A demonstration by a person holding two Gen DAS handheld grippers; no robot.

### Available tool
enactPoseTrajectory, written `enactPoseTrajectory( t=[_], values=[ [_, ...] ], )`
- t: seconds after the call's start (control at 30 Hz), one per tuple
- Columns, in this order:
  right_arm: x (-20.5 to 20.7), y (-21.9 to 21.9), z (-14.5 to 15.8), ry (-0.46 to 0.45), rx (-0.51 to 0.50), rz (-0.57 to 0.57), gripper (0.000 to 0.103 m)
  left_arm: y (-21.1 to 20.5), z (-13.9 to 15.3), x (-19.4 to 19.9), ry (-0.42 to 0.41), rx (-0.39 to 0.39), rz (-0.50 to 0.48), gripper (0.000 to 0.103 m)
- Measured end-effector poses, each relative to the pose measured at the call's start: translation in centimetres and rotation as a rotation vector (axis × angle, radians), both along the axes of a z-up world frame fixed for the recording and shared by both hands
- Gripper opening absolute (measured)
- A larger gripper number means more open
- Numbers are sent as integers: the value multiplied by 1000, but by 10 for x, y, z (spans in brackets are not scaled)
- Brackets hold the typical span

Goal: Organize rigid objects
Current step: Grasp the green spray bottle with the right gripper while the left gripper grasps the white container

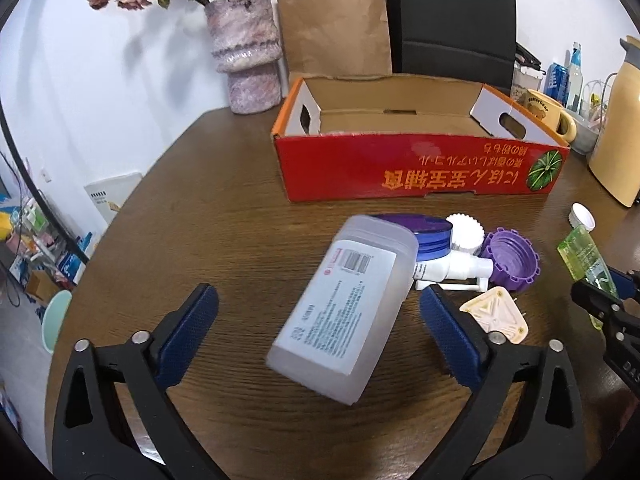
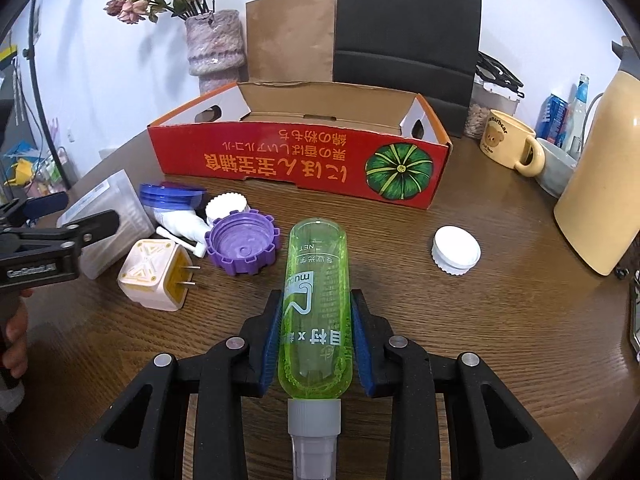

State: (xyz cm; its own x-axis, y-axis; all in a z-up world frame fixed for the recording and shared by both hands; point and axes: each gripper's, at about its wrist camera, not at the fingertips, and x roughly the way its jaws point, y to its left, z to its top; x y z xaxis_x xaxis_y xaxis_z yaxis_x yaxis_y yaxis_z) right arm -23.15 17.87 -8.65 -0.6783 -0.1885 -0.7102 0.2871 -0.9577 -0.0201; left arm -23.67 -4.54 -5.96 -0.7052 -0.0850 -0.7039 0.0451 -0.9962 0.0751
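Blue pads of the right gripper (image 2: 316, 340) press both sides of a green bottle (image 2: 316, 304), which lies lengthwise between them with its grey cap toward the camera and its rounded base pointing away over the wooden tabletop (image 2: 500, 320). In the left wrist view the left gripper (image 1: 320, 328) stands wide, its pads (image 1: 188, 332) clear on either side of a frosted white container (image 1: 340, 312) that lies on its side on the tabletop, label up; neither pad touches it.

Just beyond the frosted container sits a cluster of small things: a cream plug adapter (image 2: 154, 276) with its two prongs pointing toward the green bottle, a purple toothed cap (image 2: 242, 246) lying open side up, a white pump bottle (image 2: 182, 228) on its side, a small white ribbed cap (image 2: 226, 206) and a blue lid (image 2: 172, 196). The pump bottle lies against the blue lid and the purple cap. A separate white cap (image 2: 456, 252) rests alone on the other side of the green bottle, well apart from the cluster.

Farther back stands a red cardboard box (image 2: 300, 164), open at the top, with orange lettering and a green pumpkin printed on its near wall. To one side of it are a cream mug (image 2: 506, 144) with a bear on it and a tall cream jug (image 2: 604, 188). Behind the box stand a vase (image 2: 216, 48) of dried roses, a brown paper bag (image 2: 290, 36) and a black chair back (image 2: 408, 28).
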Motion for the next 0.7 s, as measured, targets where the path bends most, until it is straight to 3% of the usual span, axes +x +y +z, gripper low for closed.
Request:
enactPoseTrajectory(
  t=[0.07,0.2,0.3,0.47,0.5,0.7],
  values=[
    [0,0,0,3,0,0,35,-1,-5,-2,-13,17,-1,97],
    [1,-1,0,10,5,1,35,-1,-9,-2,-16,34,-9,82],
    [2,-1,0,14,6,-1,35,2,-12,-2,-25,35,-22,78],
    [3,-2,0,19,11,0,35,2,-14,-2,-22,92,-46,52],
    [3,-2,0,20,12,1,35,2,-15,-2,-24,101,-46,38],
    [6,-2,2,32,14,-3,35,-1,-15,3,-18,125,-35,38]
  ],
)
